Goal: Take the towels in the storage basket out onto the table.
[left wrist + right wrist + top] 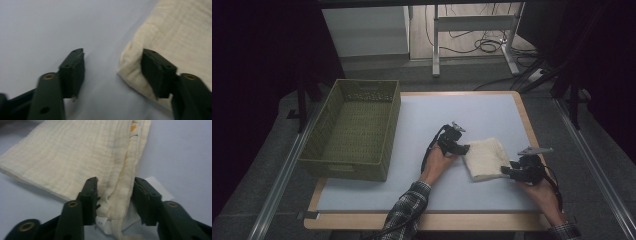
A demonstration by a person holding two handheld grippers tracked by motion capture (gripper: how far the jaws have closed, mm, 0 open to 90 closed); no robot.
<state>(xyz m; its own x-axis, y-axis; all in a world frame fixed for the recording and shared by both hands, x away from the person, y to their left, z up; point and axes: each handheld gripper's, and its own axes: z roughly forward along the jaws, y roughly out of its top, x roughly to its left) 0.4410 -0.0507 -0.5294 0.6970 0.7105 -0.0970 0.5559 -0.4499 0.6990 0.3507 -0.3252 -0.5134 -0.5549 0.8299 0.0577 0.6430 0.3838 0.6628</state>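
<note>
A folded cream cloth (484,157) lies on the pale blue table mat (462,112), right of centre. My left gripper (464,149) is at the cloth's left corner. In the left gripper view it (113,53) stands open, one jaw resting over the cloth's (180,32) corner and the other on bare mat. My right gripper (507,171) is at the cloth's near right corner. In the right gripper view its (115,182) jaws pinch the thick folded edge of the cloth (70,155), beside a white label (155,185).
A green woven basket (343,164) with nothing in it stands on the table's left side. The mat's wooden border (527,125) runs close to the cloth's right. Cables and a metal frame (472,22) lie on the floor beyond the table.
</note>
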